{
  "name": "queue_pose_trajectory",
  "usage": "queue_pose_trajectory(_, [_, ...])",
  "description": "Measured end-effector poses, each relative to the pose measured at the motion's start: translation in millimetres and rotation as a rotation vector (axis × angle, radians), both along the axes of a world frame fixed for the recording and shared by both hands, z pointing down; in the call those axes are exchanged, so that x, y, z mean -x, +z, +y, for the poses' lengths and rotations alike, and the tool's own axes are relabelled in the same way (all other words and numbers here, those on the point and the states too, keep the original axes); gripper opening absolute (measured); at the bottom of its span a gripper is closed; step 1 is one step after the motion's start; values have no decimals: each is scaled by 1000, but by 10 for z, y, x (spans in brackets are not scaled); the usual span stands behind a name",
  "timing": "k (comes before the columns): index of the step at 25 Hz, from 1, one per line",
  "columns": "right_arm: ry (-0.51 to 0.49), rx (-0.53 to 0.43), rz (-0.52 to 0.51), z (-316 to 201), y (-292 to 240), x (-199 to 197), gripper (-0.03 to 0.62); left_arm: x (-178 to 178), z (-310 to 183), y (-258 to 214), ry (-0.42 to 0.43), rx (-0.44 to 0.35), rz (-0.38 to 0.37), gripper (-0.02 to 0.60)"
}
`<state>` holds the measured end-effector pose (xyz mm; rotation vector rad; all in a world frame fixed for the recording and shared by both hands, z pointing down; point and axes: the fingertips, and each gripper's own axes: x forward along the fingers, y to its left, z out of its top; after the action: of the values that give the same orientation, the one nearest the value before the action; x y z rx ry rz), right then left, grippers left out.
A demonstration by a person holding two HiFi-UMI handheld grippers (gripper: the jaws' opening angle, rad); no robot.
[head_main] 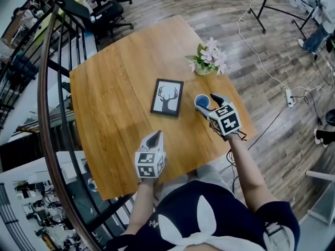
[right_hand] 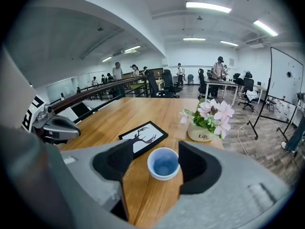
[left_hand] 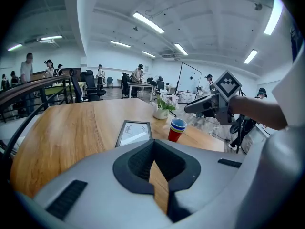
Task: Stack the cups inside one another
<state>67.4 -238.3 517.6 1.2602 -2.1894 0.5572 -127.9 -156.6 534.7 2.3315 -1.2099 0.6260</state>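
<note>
1. Jaws of the right gripper [head_main: 209,105] stand wide apart, released, with the cup stack [right_hand: 163,163] upright on the table between them. Bare wood shows between the stack and the left-hand pad. The rim sits just beside the right-hand pad, and I cannot tell whether they touch.
2. The left gripper [head_main: 155,136] is clenched on nothing: its jaws are drawn together to a point, with only a thin sliver of wood showing between them. It hovers low over the near part of the table, well apart from the cups.
3. The stack is three cups nested one inside another. The left gripper view shows a blue one on top, a yellow rim below it and a red one at the bottom. It stands near the table's right edge, between the picture frame [head_main: 167,97] and the right gripper's marker cube [head_main: 228,120].
4. The frame lies flat near the middle of the table [head_main: 110,114], black-edged, with a dark antlered deer head on white.
5. Beyond the cups, near the far right corner, stands a small white pot of pink flowers [head_main: 208,59], apart from the stack.
6. A dark curved railing [head_main: 46,98] runs along the table's left side.
7. On the plank floor to the right, a white cable leads to a power strip [head_main: 287,94]. Office chairs [head_main: 107,7] stand past the table's far end.
</note>
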Motion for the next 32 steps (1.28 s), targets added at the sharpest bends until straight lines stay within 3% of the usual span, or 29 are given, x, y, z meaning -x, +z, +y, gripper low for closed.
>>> queue_pose_trajectory(7, [17, -88, -27, 306, -232, 103, 70, -57, 52, -153, 25, -44, -3, 18])
queue_pose_trajectory(10, [14, -119, -32, 461, -301, 151, 0, -130, 103, -222, 54, -71, -13, 18])
queue_pose_trajectory(21, [-34, -172, -125, 995, -544, 385, -2, -405, 336, -473, 114, -128, 15, 18])
queue_pose_trajectory(32, [-65, -144, -150, 1426, -475, 411, -2, -651, 633, -640, 157, -149, 55, 18])
